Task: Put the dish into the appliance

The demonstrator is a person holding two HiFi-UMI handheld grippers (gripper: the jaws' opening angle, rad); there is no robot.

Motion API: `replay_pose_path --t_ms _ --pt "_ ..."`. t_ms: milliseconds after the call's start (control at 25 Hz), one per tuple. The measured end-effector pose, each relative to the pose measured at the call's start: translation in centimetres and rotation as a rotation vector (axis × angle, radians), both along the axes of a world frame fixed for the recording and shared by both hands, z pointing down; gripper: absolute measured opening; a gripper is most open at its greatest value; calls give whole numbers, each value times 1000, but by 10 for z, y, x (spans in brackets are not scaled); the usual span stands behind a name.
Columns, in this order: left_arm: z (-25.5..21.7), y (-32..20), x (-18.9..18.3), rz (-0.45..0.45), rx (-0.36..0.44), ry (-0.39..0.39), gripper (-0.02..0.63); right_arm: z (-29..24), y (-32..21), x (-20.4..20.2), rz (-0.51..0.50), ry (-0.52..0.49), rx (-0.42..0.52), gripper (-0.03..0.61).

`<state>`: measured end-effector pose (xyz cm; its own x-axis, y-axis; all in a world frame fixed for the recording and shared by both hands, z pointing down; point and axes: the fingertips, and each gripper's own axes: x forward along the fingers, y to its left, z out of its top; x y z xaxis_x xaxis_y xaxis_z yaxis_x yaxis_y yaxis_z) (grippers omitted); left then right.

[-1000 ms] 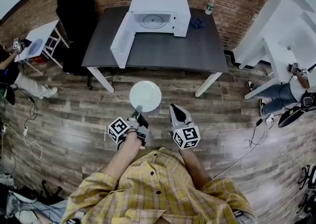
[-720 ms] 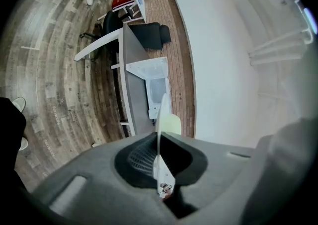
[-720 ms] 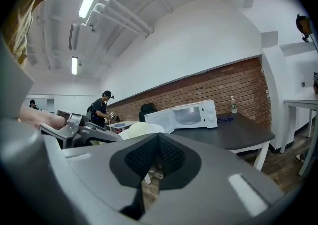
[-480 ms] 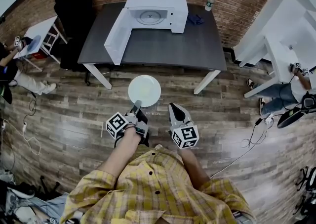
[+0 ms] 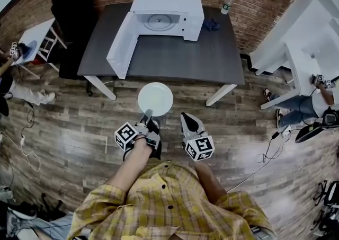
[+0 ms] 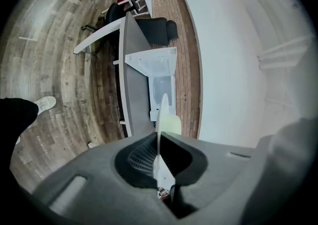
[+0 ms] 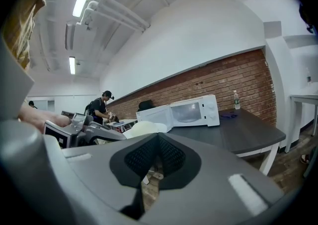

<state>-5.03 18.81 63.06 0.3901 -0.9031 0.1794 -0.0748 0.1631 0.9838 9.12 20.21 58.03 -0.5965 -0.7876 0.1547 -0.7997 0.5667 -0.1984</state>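
A round white dish (image 5: pixel 155 99) hangs level over the wooden floor, just short of the dark table (image 5: pixel 185 56). My left gripper (image 5: pixel 147 115) is shut on its near rim. In the left gripper view the dish (image 6: pixel 160 119) shows edge-on between the pads. The white microwave (image 5: pixel 165 15) stands at the table's far edge, its door (image 5: pixel 120 44) swung wide open towards me, the turntable visible inside. My right gripper (image 5: pixel 188 121) is beside the dish on the right, shut and empty. The right gripper view shows the microwave (image 7: pixel 186 112) and the dish (image 7: pixel 144 128).
A water bottle (image 5: pixel 226 4) and a blue cloth (image 5: pixel 212 23) lie right of the microwave. A black chair (image 5: pixel 71 21) stands left of the table, white desks (image 5: pixel 310 48) to the right. People sit at both sides; cables (image 5: pixel 265 151) trail on the floor.
The table and microwave have drawn slightly nearer in the head view. The dish stays gripped by the left gripper; both grippers keep their pose.
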Motion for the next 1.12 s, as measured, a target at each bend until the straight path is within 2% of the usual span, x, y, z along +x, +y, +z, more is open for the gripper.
replay_pose_path --t_ms 280,440,720,1120 --pt "-4 -75 -10 17 -8 6 11 -13 -74 -13 16 -4 2 -3" --pt "-9 -114 -16 29 -16 18 11 -24 -115 -18 36 -42 -5 -3" --pt "-16 -178 -33 46 -18 16 11 -35 -184 -34 67 -27 -1 -3" --pt "-10 -242 -50 86 -17 19 11 -31 -247 -52 97 1 -8 -3"
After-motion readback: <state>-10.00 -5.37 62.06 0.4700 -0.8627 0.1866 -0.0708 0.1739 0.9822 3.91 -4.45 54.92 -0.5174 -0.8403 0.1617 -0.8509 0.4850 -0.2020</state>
